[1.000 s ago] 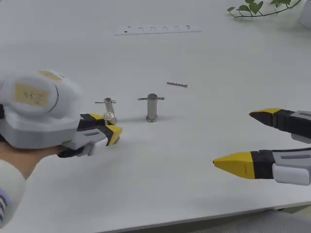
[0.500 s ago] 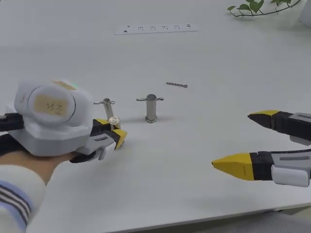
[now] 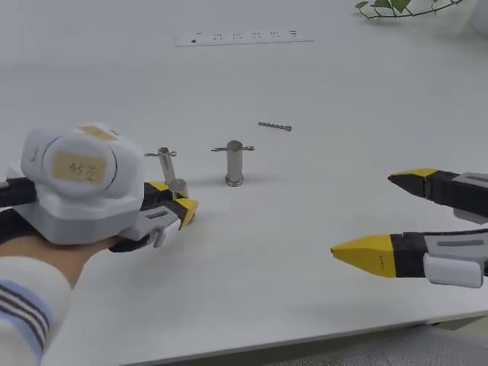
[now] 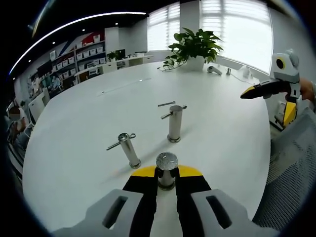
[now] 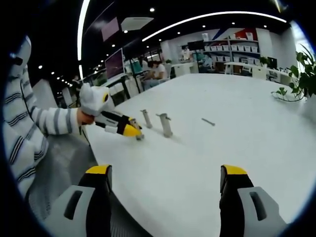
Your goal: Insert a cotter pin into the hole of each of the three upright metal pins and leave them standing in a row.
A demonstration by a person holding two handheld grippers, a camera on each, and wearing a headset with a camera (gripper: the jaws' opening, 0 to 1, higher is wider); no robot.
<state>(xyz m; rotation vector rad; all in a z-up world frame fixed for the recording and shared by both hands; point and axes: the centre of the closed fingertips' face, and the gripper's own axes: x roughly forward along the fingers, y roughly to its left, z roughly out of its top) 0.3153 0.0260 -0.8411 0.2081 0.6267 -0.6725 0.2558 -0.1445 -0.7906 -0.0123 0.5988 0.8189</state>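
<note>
Claw on left clamps metal pin; claw on right spread wide, empty; cotter pin loose.

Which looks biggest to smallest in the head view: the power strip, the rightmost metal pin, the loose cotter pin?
1. power strip, longest even though farthest away.
2. rightmost metal pin.
3. loose cotter pin, shortest and thinnest.
</note>
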